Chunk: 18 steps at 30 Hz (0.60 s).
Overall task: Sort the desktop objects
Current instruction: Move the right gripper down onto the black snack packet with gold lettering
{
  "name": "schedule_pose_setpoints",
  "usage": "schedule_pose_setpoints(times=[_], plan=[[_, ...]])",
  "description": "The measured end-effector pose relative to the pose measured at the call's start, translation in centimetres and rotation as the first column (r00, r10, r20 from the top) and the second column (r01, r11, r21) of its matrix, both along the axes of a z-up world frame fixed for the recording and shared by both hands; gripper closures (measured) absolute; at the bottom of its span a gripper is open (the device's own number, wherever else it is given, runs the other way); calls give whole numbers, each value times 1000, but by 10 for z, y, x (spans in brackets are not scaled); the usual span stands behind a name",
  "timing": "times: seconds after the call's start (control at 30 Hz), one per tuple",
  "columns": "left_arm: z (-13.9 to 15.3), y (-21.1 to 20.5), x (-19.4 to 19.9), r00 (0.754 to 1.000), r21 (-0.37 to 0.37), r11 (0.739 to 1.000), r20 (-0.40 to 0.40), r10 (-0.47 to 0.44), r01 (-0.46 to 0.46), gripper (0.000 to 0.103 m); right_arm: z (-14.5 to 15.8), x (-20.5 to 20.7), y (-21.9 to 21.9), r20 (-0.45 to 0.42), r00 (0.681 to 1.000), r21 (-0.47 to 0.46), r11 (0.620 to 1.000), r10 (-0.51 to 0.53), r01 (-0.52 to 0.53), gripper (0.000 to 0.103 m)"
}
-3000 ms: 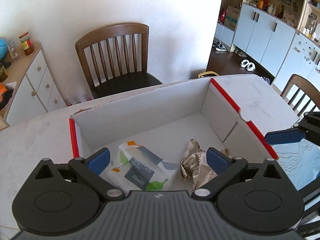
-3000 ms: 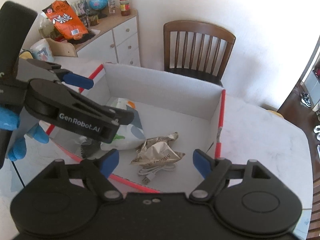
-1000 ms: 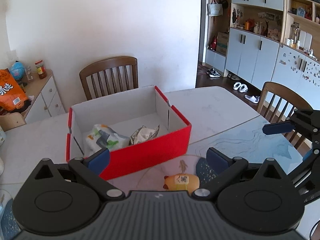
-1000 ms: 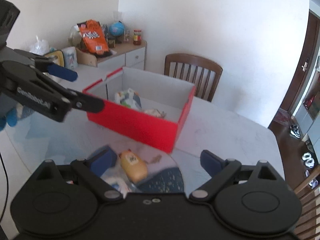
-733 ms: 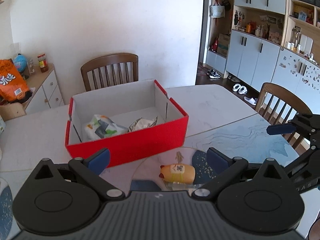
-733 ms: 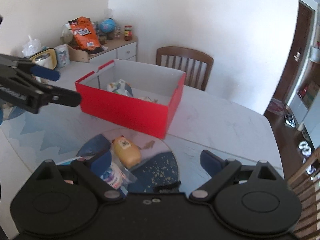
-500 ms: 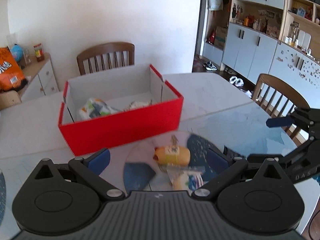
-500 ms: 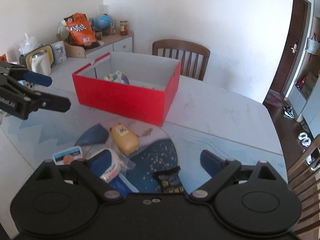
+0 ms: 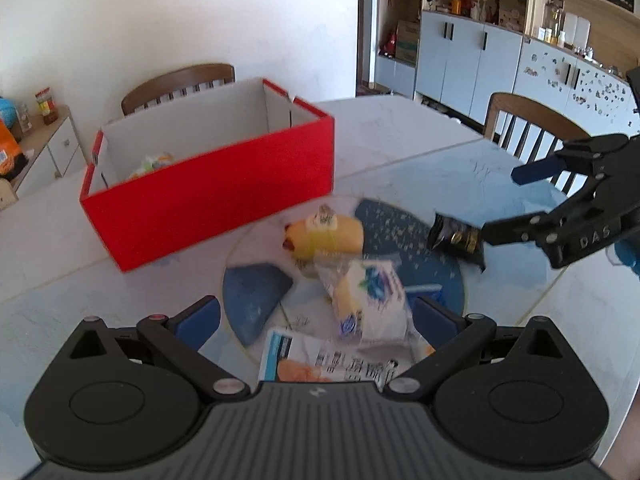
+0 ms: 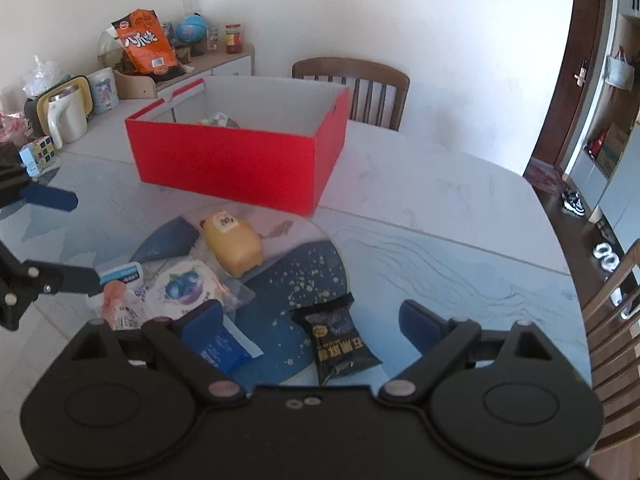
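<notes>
**A:** Which packet am I lined up on, from where you sit?

**B:** In my right wrist view the black snack packet (image 10: 339,332) lies at lower centre, just ahead of the right gripper (image 10: 310,326) and between its two blue pads. Its long axis runs away from me up the frame, leaning a little left, so the jaws already straddle it across the short side.

**A:** And the right gripper itself?

**B:** Spread wide, nothing in it, pitched down at the round mat (image 10: 312,268).

**A:** The left one?

**B:** My left gripper (image 9: 316,314) is also released and empty, tilted down over the blueberry-print packet (image 9: 370,300), which sits between its pads at lower centre of the left view. The yellow squeeze toy (image 9: 324,236) lies just beyond.

**A:** Where does it all go?

**B:** I'd judge the red box (image 10: 236,160), upper centre, well beyond the mat. The right hand is nearer the black packet; I'd lower straight onto it.
</notes>
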<state>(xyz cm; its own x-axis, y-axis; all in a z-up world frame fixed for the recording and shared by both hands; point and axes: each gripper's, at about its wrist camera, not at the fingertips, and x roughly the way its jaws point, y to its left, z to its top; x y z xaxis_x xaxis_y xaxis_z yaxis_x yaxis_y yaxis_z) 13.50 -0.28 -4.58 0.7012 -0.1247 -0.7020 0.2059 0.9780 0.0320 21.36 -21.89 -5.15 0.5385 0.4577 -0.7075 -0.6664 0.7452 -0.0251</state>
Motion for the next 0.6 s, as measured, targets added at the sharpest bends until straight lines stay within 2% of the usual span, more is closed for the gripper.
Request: schedule_pose_setpoints(times=[0.1,0.23,0.33,0.43,0.6], plan=[[-9,3,0,1000,-1,1000,-12,-8,8,0,-7,2,0,-8,1000,-7,1000,-2,2,8],[-20,0,-2,998,30,998,-2,-57,57,0,-17,7,-1,-15,1000,-20,1000,1,-1,8],[-28,-2,-3,995,24,995,-3,-95,95,0,-25,12,0,-24,1000,-35,999,5,-5,8],[-35,-2,-2,995,33,995,-2,-96,96,0,-31,18,2,-33,999,-49,999,8,-10,8],[-47,5,4,995,-6,996,-28,-92,92,0,-44,29,5,-60,998,-68,997,19,-23,8]])
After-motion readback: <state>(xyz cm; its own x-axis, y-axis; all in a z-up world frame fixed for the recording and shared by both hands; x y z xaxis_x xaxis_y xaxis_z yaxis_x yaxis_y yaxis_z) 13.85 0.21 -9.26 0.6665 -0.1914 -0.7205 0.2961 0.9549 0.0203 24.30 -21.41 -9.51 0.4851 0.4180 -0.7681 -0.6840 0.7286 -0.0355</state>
